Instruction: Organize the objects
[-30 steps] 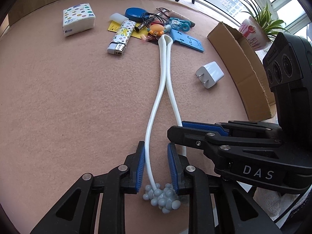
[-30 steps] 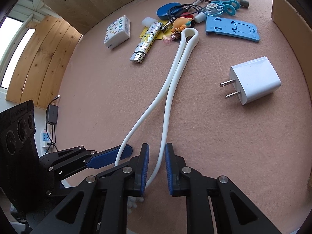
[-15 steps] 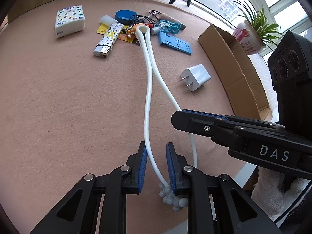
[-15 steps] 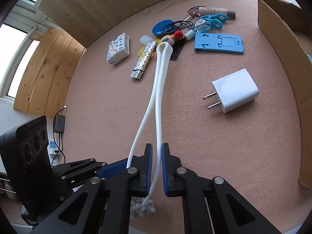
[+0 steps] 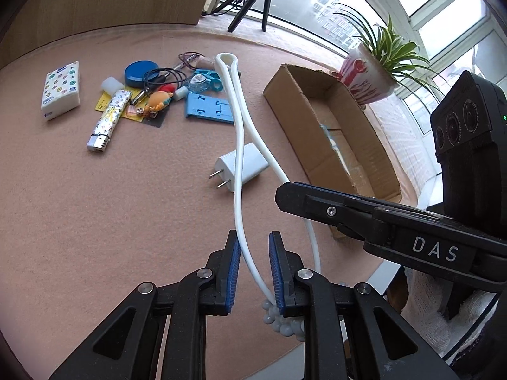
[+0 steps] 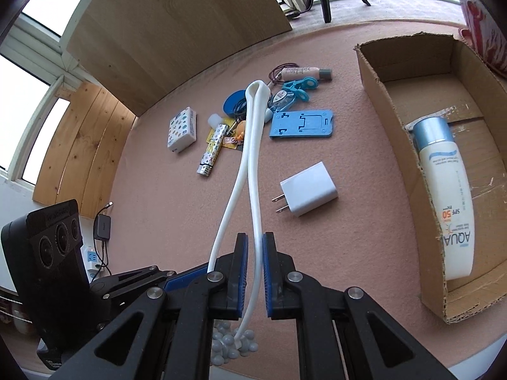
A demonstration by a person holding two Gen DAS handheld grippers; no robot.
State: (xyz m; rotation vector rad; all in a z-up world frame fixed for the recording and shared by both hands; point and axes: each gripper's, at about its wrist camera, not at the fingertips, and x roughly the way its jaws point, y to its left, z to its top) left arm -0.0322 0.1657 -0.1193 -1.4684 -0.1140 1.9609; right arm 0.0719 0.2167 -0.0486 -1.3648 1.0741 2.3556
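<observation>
Our left hand-held gripper (image 5: 253,253) and right hand-held gripper (image 6: 254,253) each pinch one strand of the white looped cord (image 6: 253,145), raised above the surface (image 5: 95,205) beside the box (image 6: 396,145).

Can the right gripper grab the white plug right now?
Probably not yet. The right gripper is shut on one strand of the white looped cord, so its fingers are busy. The white plug lies bare on the table just ahead, with nothing covering it.

White cord (image 5: 238,158) between left tongs (image 5: 253,266)
</observation>
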